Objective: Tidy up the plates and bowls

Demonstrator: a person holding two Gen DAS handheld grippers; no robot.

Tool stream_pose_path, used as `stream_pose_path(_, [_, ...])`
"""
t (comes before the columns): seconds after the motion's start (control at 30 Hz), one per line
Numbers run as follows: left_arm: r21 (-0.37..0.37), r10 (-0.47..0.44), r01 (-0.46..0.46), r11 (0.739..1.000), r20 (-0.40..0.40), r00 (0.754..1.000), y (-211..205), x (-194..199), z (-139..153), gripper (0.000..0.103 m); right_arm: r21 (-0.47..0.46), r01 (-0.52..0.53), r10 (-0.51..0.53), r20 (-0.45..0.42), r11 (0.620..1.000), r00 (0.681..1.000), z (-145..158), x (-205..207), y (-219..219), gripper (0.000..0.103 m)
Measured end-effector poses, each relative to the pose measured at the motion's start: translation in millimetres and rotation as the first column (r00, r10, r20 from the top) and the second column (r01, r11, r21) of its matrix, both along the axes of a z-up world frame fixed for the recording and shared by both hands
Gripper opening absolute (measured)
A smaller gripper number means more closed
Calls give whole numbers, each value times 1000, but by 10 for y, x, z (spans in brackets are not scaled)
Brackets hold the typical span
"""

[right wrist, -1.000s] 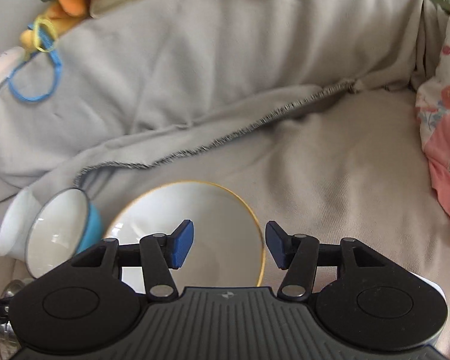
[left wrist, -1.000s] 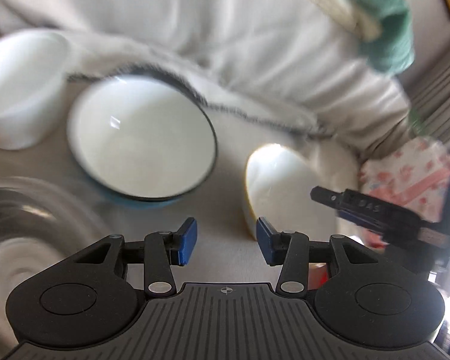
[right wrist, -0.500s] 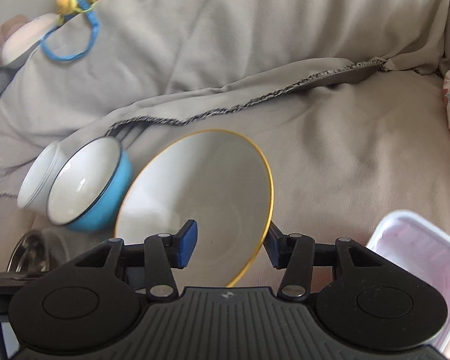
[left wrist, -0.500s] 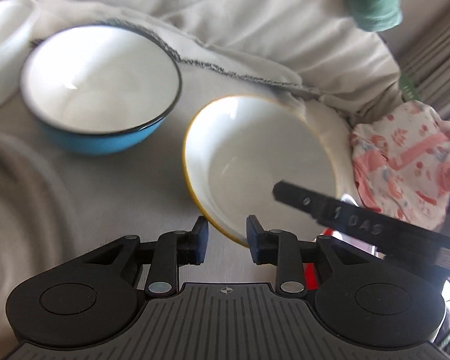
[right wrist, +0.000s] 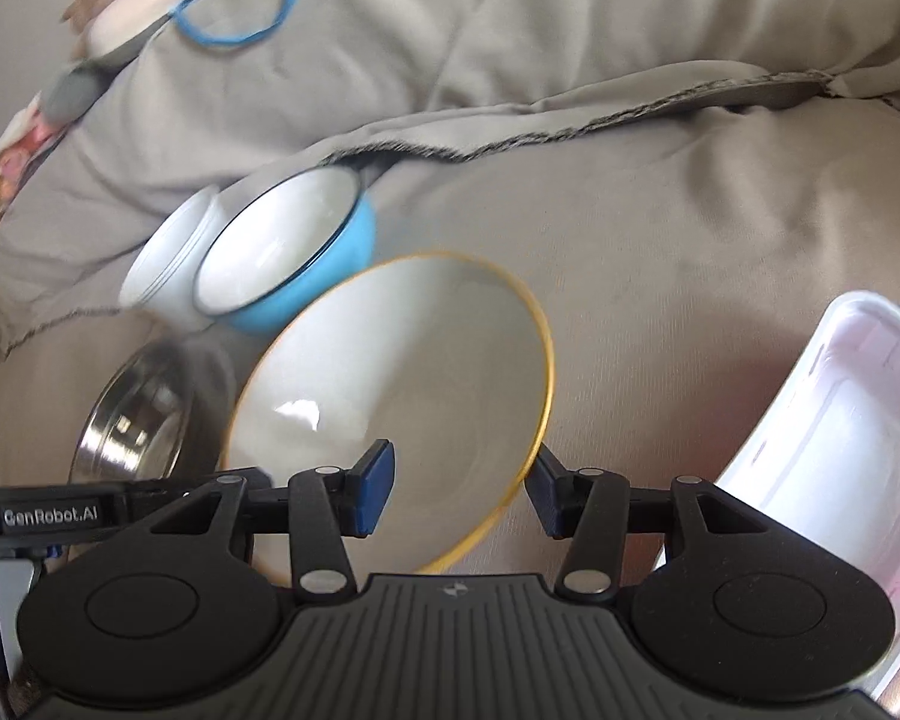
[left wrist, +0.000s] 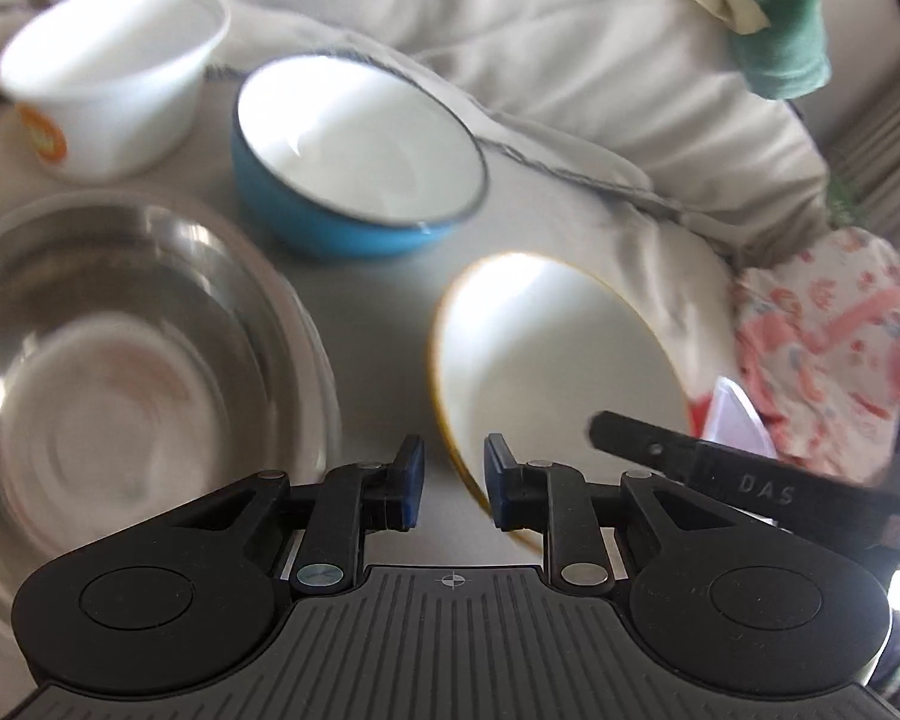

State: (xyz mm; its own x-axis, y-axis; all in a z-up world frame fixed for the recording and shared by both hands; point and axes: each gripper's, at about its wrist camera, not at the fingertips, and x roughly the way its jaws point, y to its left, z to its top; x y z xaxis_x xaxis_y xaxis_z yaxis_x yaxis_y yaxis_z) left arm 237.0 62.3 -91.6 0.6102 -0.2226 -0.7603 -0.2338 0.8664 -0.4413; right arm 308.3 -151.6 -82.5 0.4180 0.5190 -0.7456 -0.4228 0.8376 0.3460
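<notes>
- Left wrist view alone shows the orange mark on the white bowl [left wrist: 111, 81], at far left on the grey blanket [left wrist: 384, 312]; then the steel bowl [left wrist: 132, 354], blue bowl [left wrist: 357, 150] and pink patterned cloth [left wrist: 834, 336].
- The left gripper [left wrist: 453, 489] is closing; the yellow-rimmed bowl [left wrist: 555, 360]'s near edge sits between its pads, not visibly pinched.
- Only the right wrist view shows a white tray [right wrist: 834, 420] at right; the right gripper [right wrist: 459, 489] clasps the tilted yellow-rimmed bowl's rim.

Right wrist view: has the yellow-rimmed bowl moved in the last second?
Yes: the yellow-rimmed bowl has tipped up and shifted left toward the blue bowl, whose side its rim now overlaps.
</notes>
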Motion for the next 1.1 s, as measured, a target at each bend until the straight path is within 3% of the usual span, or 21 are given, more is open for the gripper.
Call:
stream_pose_path(0.17, [31, -28, 27, 999, 7, 1000, -76, 148, -7, 29, 16, 1, 0, -60, 1000, 998, -134, 219, 74, 49])
stream_pose_path(0.47, [18, -22, 23, 1000, -49, 999, -56, -278, -24, 33, 59, -89, 92, -45, 994, 995, -97, -99, 34, 49])
stream_pose_path(0.77, [-28, -20, 20, 999, -9, 1000, -22, -375, 20, 32, -5, -73, 73, -32, 997, 997, -137, -161, 80, 50])
stream_pose_path(0.87, [-51, -21, 24, 998, 57, 998, 104, -511, 244, 31, -39, -29, 32, 86, 999, 996, 76, -283, 17, 50])
stream_pose_path(0.97, [-57, 35, -27, 998, 149, 988, 384, -515, 604, 31, -34, -4, 10, 188, 999, 982, 454, -322, -26, 53])
stream_pose_path(1.03, [-9, 97, -97, 995, 148, 984, 588, -359, 777, 31, -43, 27, -15, 258, 999, 966, 740, -275, 29, 64])
stream_pose_path(1.1, [102, 144, -154, 983, 91, 985, 765, -62, 829, 32, -49, 50, -33, 303, 998, 952, 946, -170, 126, 73])
